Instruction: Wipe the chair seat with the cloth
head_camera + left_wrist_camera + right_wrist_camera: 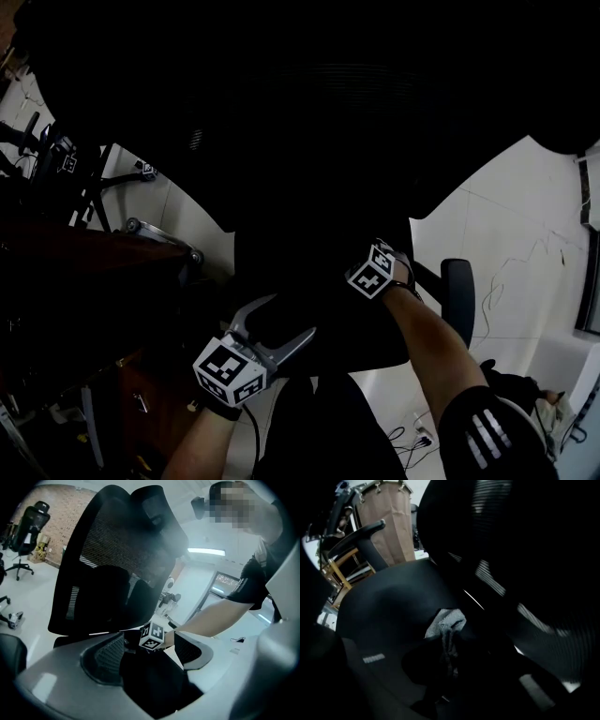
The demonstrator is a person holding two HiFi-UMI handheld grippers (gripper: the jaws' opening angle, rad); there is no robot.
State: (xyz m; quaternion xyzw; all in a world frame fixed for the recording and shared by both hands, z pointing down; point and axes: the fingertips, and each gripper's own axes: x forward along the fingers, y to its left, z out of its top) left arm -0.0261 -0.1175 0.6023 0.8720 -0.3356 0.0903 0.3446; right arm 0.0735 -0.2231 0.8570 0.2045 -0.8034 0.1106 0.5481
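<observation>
A black office chair fills all views, its mesh backrest (pixel 117 559) upright behind the dark seat (pixel 389 606). A small grey cloth (pixel 446 623) lies bunched on the seat near the backrest, and my right gripper (pixel 447 651) is shut on its near end. In the head view only that gripper's marker cube (pixel 375 269) shows, low over the seat. My left gripper (pixel 292 316) hovers at the seat's front edge, jaws spread wide and holding nothing. Its ribbed pads (pixel 105 654) frame the right gripper's cube (pixel 152 637).
The chair's armrest (pixel 457 300) sticks out on the right. A dark wooden desk with drawers (pixel 141 394) stands on the left. Another office chair (pixel 28 522) is farther off by a brick wall. Cables (pixel 422 436) lie on the white floor.
</observation>
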